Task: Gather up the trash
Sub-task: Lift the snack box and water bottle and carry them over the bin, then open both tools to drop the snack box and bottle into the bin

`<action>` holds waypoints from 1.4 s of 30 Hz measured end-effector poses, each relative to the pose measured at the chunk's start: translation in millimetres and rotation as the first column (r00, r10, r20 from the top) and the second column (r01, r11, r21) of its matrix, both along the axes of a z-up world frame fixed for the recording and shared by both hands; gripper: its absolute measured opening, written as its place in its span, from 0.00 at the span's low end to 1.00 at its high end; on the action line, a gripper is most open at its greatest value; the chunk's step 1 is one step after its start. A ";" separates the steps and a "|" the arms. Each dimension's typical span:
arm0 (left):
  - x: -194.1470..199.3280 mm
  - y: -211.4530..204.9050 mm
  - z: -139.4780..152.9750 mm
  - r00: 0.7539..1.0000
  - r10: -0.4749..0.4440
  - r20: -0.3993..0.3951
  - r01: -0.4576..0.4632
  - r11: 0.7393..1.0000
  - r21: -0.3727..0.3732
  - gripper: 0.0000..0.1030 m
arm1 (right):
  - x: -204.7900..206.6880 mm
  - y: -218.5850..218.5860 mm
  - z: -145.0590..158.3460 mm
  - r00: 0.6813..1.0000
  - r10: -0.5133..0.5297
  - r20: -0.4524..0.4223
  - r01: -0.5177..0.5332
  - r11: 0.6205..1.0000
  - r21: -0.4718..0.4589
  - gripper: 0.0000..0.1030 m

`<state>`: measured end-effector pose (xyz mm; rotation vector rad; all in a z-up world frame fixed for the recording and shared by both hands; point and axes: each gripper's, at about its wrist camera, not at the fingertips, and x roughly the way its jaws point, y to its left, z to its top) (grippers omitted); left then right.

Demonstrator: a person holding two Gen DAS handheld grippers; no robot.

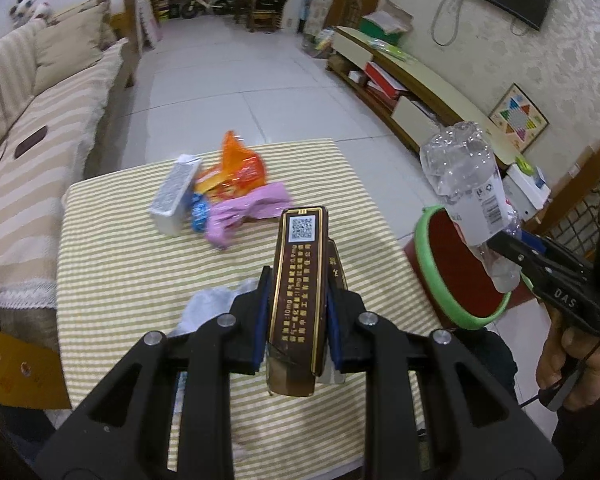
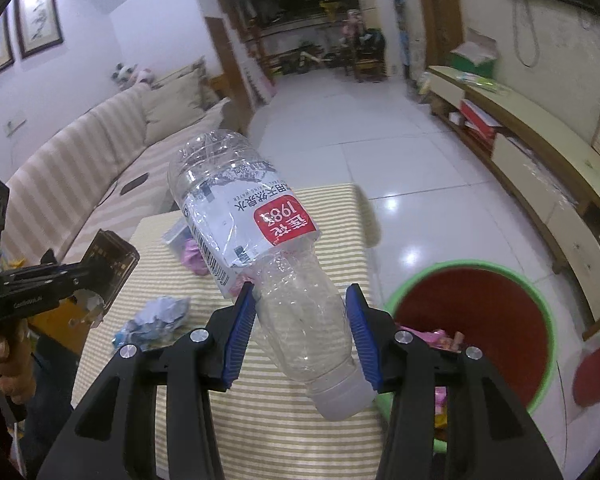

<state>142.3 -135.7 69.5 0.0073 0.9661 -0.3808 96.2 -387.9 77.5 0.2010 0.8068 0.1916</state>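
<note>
1. Left gripper (image 1: 296, 316): jaws clamped on one brown, gold-trimmed cardboard box (image 1: 298, 280), rectangular and glossy, raised above the near edge of the striped table (image 1: 120, 280).
2. Right gripper (image 2: 302, 336): jaws grasping one clear, crumpled plastic bottle (image 2: 260, 240) by its neck end, white-and-red label, raised beside the table's right edge.
3. One red bin (image 2: 480, 320), green rim, stands on the floor by the table's right edge.
4. One crumpled paper wad (image 2: 156, 316) lies near the near edge.
5. Toward the far edge: one silver box (image 1: 174, 196), one orange wrapper (image 1: 240, 168), one pink wrapper (image 1: 244, 208).
</note>
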 end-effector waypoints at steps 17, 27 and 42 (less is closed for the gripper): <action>15.4 -122.7 -4.7 0.978 -0.208 -0.017 0.208 0.977 -0.040 0.22 | -23.7 -111.4 -13.1 0.973 -0.228 -0.027 0.228 0.973 0.029 0.44; 21.1 -191.6 -19.0 0.951 -0.305 -0.051 0.302 0.952 -0.059 0.22 | -28.2 -157.6 -36.8 0.948 -0.309 -0.079 0.315 0.946 0.071 0.44; 22.3 -249.4 -42.6 0.915 -0.391 -0.101 0.390 0.920 -0.031 0.23 | -21.4 -167.4 -62.3 0.935 -0.329 -0.131 0.341 0.937 0.080 0.44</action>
